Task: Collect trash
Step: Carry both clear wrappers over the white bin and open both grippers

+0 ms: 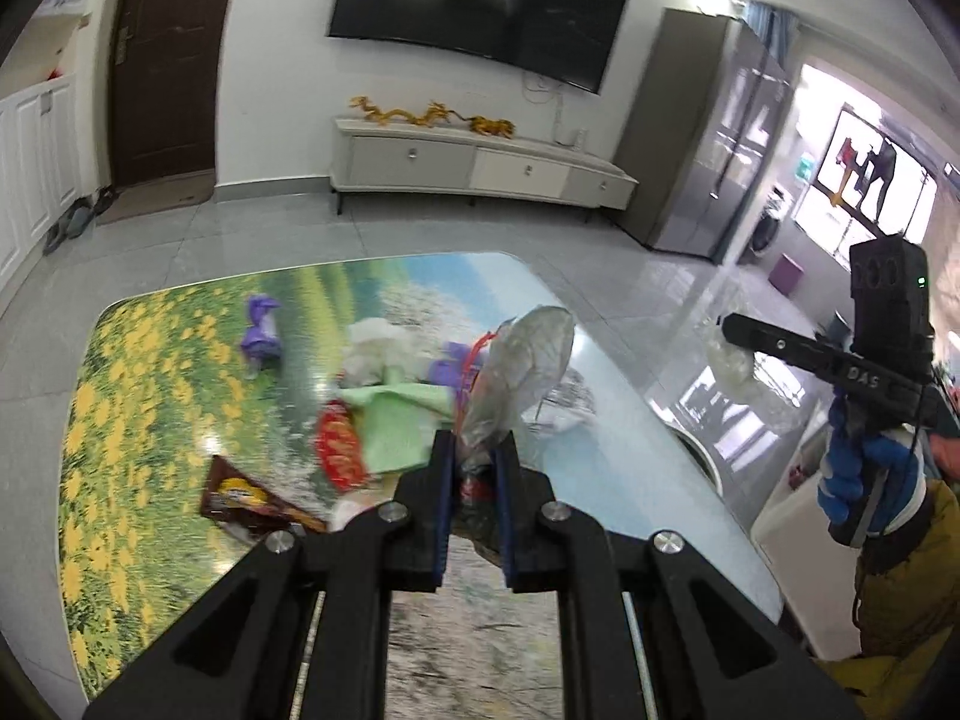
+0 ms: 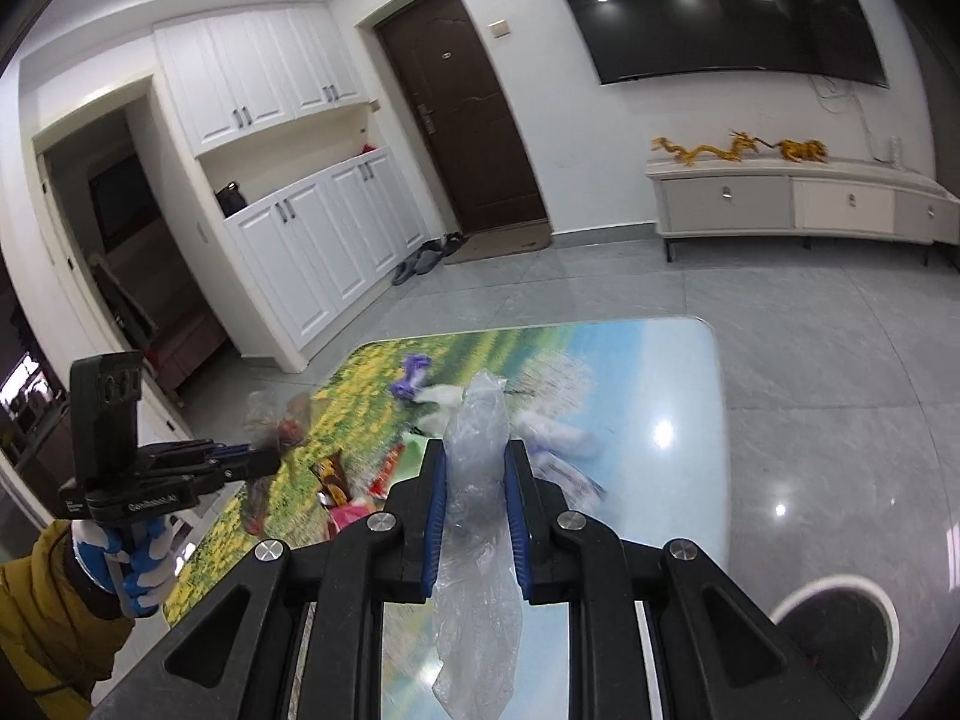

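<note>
Two grippers in view, each held by a hand in a blue-and-white glove with a mustard-yellow sleeve.

Left gripper (image 1: 474, 459): jaws drawn close together, clamped on one crumpled silvery wrapper (image 1: 522, 366) that stands up above the fingertips, something red pinched lower between the pads. It hangs above the near part of the table (image 1: 150, 420).

Right gripper (image 2: 477, 468): jaws near together, clamped on one clear plastic bag (image 2: 477, 420); the bag sticks up past the fingertips and trails down between the fingers toward the camera. Also above the table, not touching it.

Table: one, top printed with a yellow-flower meadow and blue sky.

Trash on it, counted from the left wrist view, heaped around the middle:
- one purple wrapper (image 1: 261, 336), apart from the heap toward the far left corner
- one white crumpled tissue (image 1: 375, 348)
- one light green cloth or paper (image 1: 396, 420)
- one red round packet (image 1: 341, 450)
- one brown snack packet (image 1: 246, 495), nearest the near edge

Further pieces behind the wrapper are blurred; count uncertain.
</note>
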Demonstrator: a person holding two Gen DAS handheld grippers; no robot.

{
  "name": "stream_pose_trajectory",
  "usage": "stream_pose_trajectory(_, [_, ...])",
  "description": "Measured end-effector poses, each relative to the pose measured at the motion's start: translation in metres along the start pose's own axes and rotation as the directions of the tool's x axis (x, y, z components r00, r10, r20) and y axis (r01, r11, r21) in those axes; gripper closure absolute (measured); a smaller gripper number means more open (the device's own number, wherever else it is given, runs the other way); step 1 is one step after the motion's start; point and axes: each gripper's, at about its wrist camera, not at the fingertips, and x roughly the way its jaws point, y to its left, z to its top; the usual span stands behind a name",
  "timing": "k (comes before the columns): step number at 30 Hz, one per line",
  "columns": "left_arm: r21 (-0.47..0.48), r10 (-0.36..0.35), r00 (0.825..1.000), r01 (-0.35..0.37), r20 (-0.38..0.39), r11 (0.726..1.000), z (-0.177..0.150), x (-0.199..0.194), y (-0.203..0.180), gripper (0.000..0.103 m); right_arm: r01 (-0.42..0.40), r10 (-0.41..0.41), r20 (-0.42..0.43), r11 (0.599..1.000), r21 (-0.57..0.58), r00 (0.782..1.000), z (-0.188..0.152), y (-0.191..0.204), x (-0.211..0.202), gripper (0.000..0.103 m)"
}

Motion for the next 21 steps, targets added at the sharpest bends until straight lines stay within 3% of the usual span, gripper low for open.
stream_pose_trajectory(10, [0.109, -0.13, 0.984, 0.143, -0.122, 0.984, 0.009, 0.06, -0.096, 0.091, 0.187, -0.196, 0.042, 0.969, 0.163, 0.98, -0.057, -0.085, -0.065, 0.085])
stream_pose_trajectory(16, [0.17, -0.182, 0.953, 0.226, -0.241, 0.959, 0.017, 0.126, -0.169, 0.091, 0.269, -0.29, 0.029, 0.917, 0.296, 0.957, -0.092, -0.149, -0.085, 0.085])
stream_pose_trajectory(21, [0.166, -0.19, 0.928, 0.253, -0.321, 0.953, 0.022, 0.187, -0.221, 0.09, 0.326, -0.347, -0.023, 0.855, 0.403, 0.938, -0.125, -0.205, -0.083, 0.085])
